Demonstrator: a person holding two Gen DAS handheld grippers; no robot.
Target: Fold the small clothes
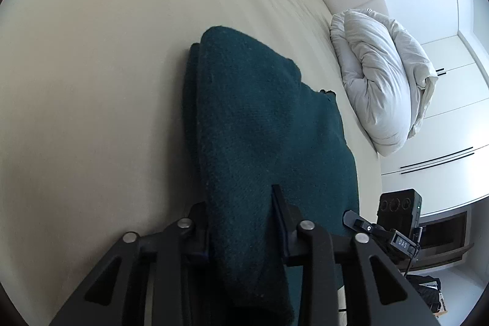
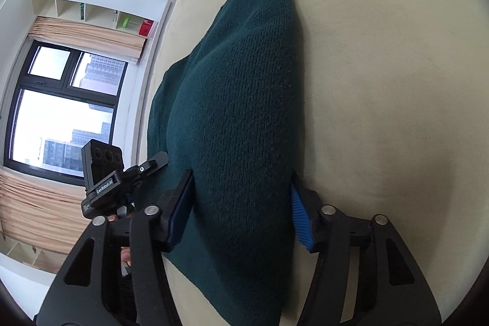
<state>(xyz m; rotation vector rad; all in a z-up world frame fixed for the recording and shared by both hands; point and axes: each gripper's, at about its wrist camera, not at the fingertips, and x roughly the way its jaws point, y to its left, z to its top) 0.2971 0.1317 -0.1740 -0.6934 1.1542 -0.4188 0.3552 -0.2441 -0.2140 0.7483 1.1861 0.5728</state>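
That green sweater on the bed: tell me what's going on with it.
A person is folding it with a handheld two-finger gripper in each hand. The dark green knit sweater lies on the cream bed, already doubled over into a long shape. The left gripper and the right gripper each have a bunched part of the sweater's near end between their fingers, and both look clamped on it. A crumpled white duvet sits further along the bed, apart from the sweater.

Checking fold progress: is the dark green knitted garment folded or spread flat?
Folded, at least partly: the dark green knitted garment lies doubled on the cream bed sheet, a lower layer showing along its edge.
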